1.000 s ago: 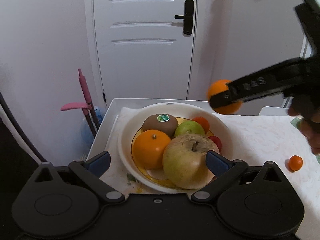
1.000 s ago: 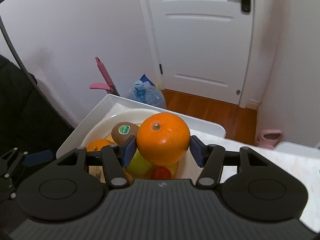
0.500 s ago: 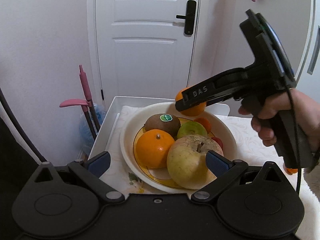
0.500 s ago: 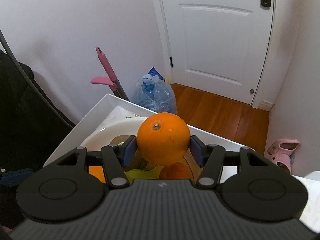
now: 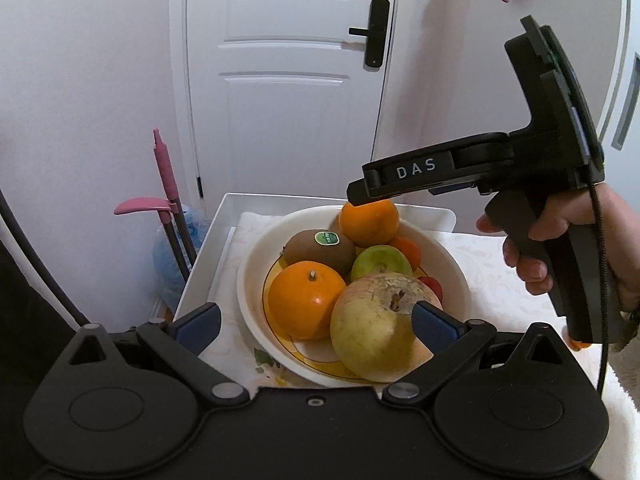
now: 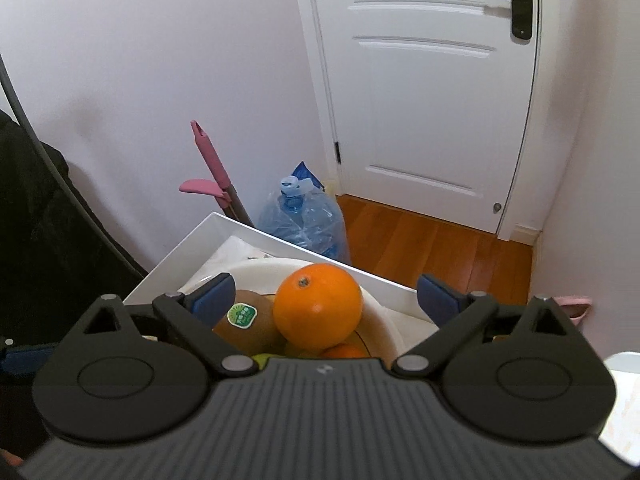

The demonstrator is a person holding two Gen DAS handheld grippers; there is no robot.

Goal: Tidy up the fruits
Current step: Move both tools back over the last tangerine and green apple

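Released orange [image 6: 318,305] into bowl [image 5: 256,264] | both grippers' fingers spread | white table [image 5: 492,276] — door [image 6: 420,80], wood floor [image 6: 420,240]

The right gripper [image 5: 362,196] hovers over an orange [image 5: 370,221] atop the fruit in the white bowl [image 5: 250,276].

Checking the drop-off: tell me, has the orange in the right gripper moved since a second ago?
Yes. The orange has come down into the white bowl beside the kiwi, and the right gripper has opened off it.
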